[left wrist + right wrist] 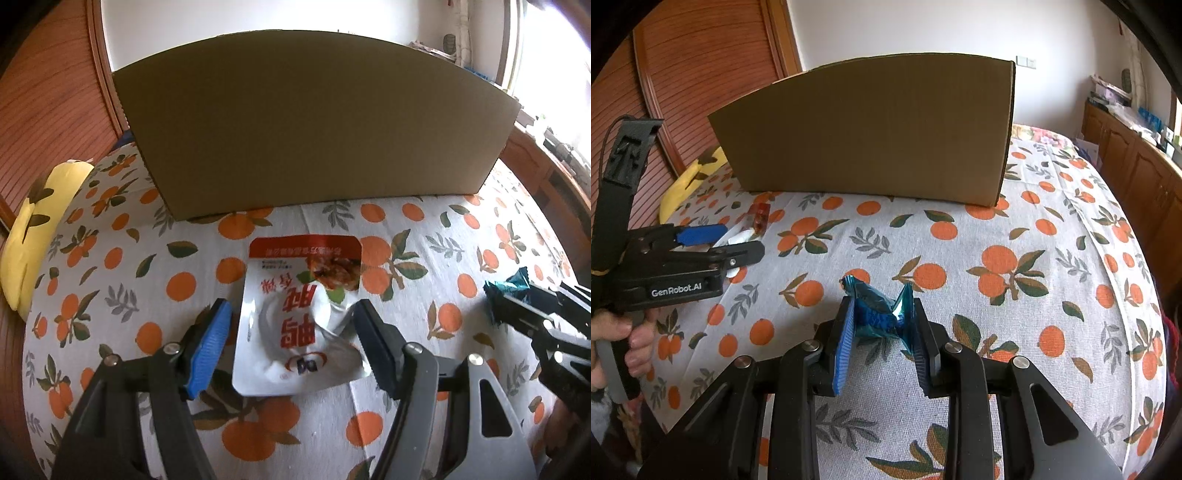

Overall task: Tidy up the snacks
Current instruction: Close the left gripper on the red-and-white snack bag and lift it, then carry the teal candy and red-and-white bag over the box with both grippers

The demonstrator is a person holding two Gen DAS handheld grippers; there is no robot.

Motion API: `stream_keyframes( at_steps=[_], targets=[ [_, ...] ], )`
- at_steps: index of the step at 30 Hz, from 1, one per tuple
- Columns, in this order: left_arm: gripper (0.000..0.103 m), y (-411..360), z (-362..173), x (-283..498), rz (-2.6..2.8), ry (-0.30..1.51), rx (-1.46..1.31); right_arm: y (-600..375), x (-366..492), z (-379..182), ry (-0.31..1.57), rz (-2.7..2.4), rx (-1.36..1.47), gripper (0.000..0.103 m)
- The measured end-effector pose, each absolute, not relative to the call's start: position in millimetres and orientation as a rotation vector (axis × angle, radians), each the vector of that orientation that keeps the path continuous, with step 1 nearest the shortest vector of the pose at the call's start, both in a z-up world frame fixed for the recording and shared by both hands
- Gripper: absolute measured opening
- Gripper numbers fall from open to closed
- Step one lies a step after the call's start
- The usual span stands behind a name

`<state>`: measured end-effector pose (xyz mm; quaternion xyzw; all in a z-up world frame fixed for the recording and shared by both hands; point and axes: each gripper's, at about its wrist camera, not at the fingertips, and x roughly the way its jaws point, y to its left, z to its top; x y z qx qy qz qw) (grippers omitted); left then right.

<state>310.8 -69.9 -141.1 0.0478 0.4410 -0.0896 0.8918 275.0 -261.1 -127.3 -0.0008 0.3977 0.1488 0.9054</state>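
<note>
A white and red snack pouch lies flat on the orange-print cloth, in front of a large cardboard box. My left gripper is open, its fingers on either side of the pouch, just above it. My right gripper is shut on a blue foil snack packet and holds it above the cloth. In the left wrist view that packet and the right gripper show at the right edge. In the right wrist view the left gripper is at the left, with the pouch partly hidden behind it, and the box stands at the back.
A yellow pillow lies at the far left edge of the bed. A wooden wardrobe stands behind on the left. A wooden cabinet with clutter runs along the right wall.
</note>
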Motion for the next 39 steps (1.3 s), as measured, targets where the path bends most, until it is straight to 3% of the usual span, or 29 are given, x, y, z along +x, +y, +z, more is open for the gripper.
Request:
stream_keyframes(
  at_steps=[4,8,39],
  targets=[
    [0.061,-71,-141,301,-0.201,0.902,0.100,-262,273,-126,0.810,0.303,0.001,0.028],
    [0.060,-72,-140,291,-0.217,0.893,0.108,-262,273,-126,0.803,0.299,-0.001,0.028],
    [0.060,-69,-83,241,-0.290,0.736,0.089,-262,268,-124,0.772,0.295,-0.011,0.028]
  ],
)
